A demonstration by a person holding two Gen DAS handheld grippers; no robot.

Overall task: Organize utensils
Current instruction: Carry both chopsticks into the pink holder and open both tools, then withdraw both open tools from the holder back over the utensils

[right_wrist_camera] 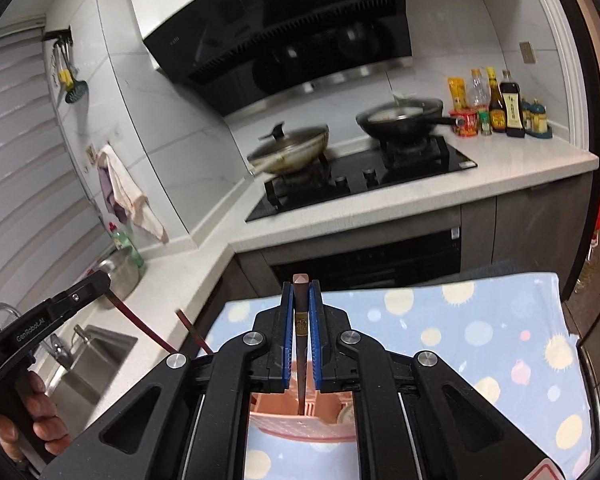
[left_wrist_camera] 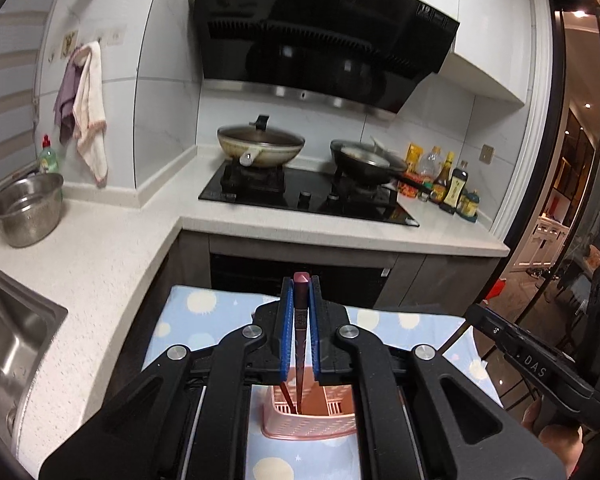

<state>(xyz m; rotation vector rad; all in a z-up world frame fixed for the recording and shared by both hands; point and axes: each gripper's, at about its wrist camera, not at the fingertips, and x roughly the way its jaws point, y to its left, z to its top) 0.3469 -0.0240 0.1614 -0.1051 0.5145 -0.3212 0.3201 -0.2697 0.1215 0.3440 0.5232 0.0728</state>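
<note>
My left gripper (left_wrist_camera: 301,286) is shut on a dark red chopstick (left_wrist_camera: 301,320) that stands upright, its lower end inside the pink perforated utensil basket (left_wrist_camera: 308,420) below. A second chopstick (left_wrist_camera: 285,394) leans in that basket. My right gripper (right_wrist_camera: 301,288) is shut on another dark chopstick (right_wrist_camera: 301,328), its tip down in the pink basket (right_wrist_camera: 300,420). In the right wrist view the left gripper (right_wrist_camera: 100,280) shows at the left holding its chopstick (right_wrist_camera: 140,322), beside a further chopstick (right_wrist_camera: 194,332).
The basket stands on a blue dotted cloth (left_wrist_camera: 204,308) covering a table. Behind are the white L-shaped counter (left_wrist_camera: 112,248), sink (left_wrist_camera: 8,336), steel pot (left_wrist_camera: 26,208), hob with two pans (left_wrist_camera: 260,146), and sauce bottles (left_wrist_camera: 452,184).
</note>
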